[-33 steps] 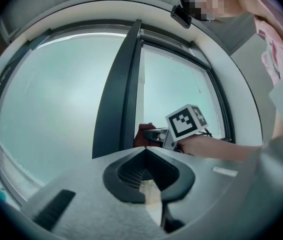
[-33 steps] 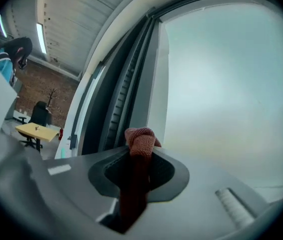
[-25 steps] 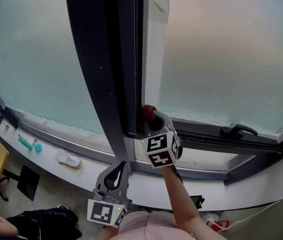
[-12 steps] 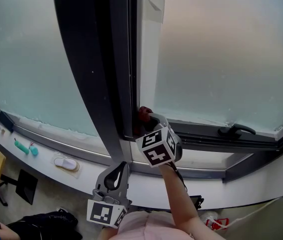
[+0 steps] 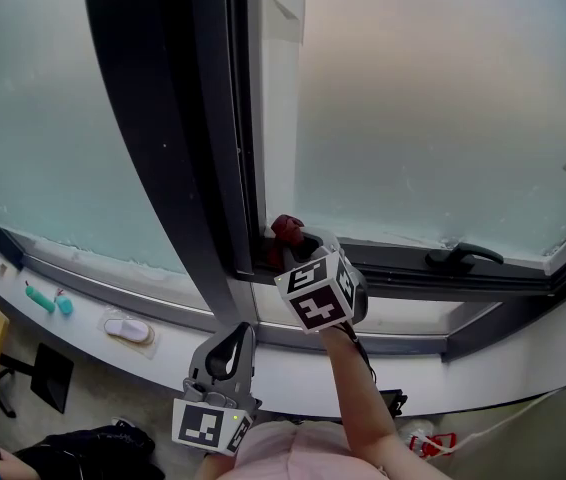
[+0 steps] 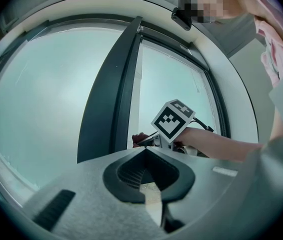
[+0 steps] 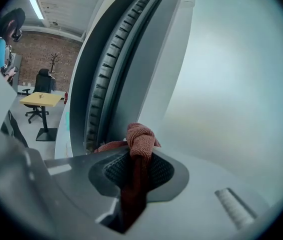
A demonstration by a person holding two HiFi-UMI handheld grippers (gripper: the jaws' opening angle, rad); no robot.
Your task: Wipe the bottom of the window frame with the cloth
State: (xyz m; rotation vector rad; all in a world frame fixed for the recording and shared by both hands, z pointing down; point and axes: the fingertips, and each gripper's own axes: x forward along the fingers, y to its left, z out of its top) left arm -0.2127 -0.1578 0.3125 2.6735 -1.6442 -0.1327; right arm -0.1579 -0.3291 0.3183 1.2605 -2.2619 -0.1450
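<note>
Glass (image 5: pixel 443 118) ahead; my right claw (image 5: pixel 295 240) grips the cloth (image 5: pixel 283 228) in the frame (image 5: pixel 403 273) corner. I'd press low, dragging toward 3 o'clock; left claw (image 5: pixel 231 338) closed.

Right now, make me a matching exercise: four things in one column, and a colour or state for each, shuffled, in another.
1 cloth
2 left gripper
3 right gripper
4 window handle

A black, on the bottom frame
B jaws together, empty
C red, bunched up
D clamped on fabric

Pairs: 1-C, 2-B, 3-D, 4-A
</note>
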